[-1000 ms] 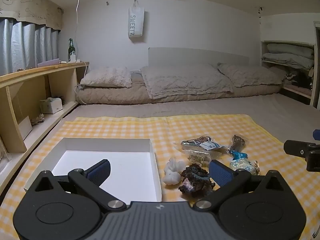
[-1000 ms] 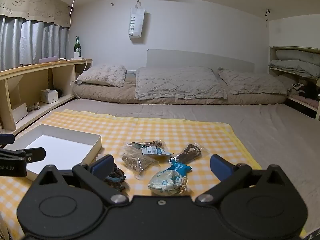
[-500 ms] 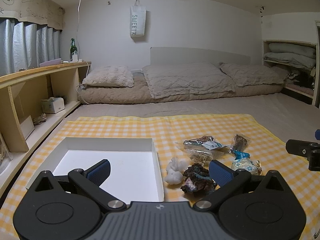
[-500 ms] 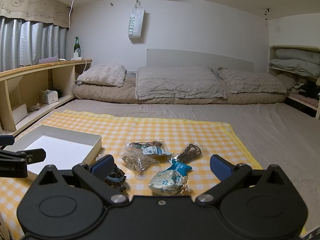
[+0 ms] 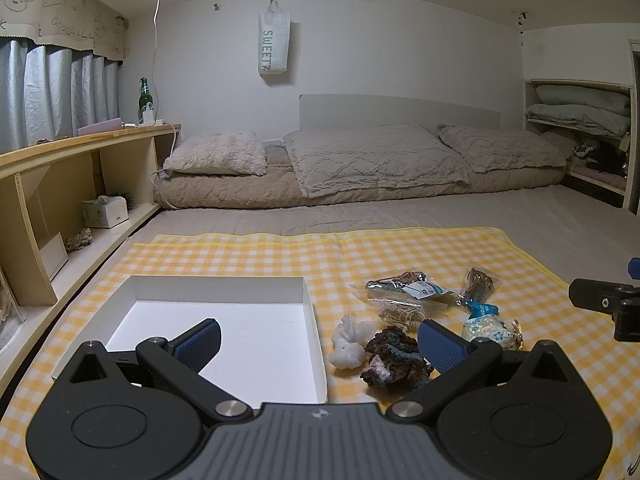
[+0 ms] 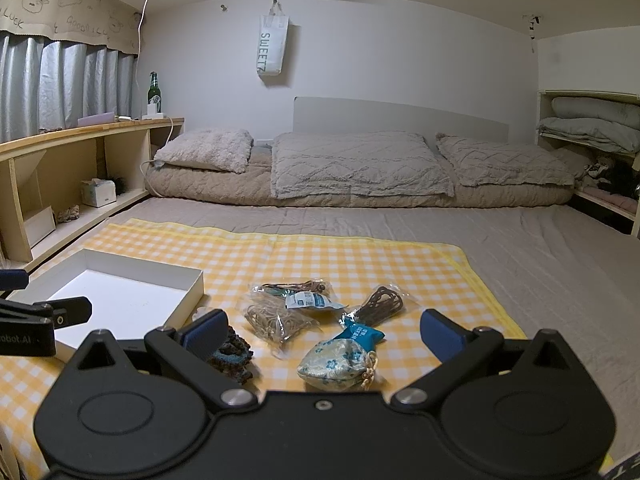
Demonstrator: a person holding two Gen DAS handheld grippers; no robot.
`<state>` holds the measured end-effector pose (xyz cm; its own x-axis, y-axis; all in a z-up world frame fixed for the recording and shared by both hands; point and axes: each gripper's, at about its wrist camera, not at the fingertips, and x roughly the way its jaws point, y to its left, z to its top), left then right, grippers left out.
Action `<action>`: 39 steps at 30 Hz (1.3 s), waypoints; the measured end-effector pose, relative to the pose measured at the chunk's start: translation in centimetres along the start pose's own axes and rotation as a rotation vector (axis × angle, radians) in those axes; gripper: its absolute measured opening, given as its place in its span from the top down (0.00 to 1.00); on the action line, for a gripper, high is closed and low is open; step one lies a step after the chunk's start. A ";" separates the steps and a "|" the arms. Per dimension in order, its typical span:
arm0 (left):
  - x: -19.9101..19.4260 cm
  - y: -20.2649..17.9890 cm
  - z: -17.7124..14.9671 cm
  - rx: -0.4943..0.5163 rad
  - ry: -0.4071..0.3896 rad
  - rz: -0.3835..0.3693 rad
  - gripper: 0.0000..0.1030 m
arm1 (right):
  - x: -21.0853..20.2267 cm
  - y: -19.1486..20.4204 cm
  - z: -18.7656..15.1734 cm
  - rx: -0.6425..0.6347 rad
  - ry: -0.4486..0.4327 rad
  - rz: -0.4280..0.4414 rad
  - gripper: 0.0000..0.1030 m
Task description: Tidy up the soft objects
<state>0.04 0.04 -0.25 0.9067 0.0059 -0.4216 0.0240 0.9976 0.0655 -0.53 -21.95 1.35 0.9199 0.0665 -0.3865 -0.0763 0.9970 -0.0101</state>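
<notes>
Right now my left claw (image 5: 318,344) is spread wide and grips nothing, hanging low over a yellow checked cloth (image 5: 280,256) laid out on the bed (image 5: 440,212). Under its left finger sits a shallow white box (image 5: 216,286), open at the top, with only its white floor showing. Just beside the box's right wall lies a small white knotted bundle (image 5: 349,342), and touching that is a dark crocheted lump (image 5: 394,362) in brown, blue and purple, close to my left claw's right finger. Farther back on the cloth are clear packets of cord (image 5: 404,294), one with a blue and white label, and a packet of dark cord (image 5: 478,280) off to their right. My right claw (image 6: 322,330) is likewise spread and holding nothing. Between its fingers, near the camera, lies a pale green pouch with blue flowers (image 6: 334,364), touching a blue tag (image 6: 360,334). Its left finger hides part of the dark crocheted lump (image 6: 232,354). Each claw shows at the edge of the other's view, well apart from the soft things. Pillows (image 6: 352,164) line the head of the bed, and a wooden shelf (image 6: 72,136) runs along the left wall.
</notes>
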 end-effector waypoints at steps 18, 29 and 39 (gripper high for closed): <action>0.0 0.0 0.1 0.001 0.000 0.000 0.00 | 0.0 0.0 0.1 0.002 0.002 0.000 0.00; -0.1 0.0 0.1 0.002 0.000 -0.001 0.00 | 0.1 0.0 0.0 0.001 0.003 0.001 0.00; 0.0 -0.1 0.1 0.003 0.001 0.000 0.00 | 0.1 0.0 0.0 0.002 0.005 0.001 0.00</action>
<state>0.07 -0.06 -0.12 0.9064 0.0059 -0.4223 0.0255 0.9973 0.0686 -0.41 -21.92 1.31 0.9180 0.0677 -0.3907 -0.0768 0.9970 -0.0077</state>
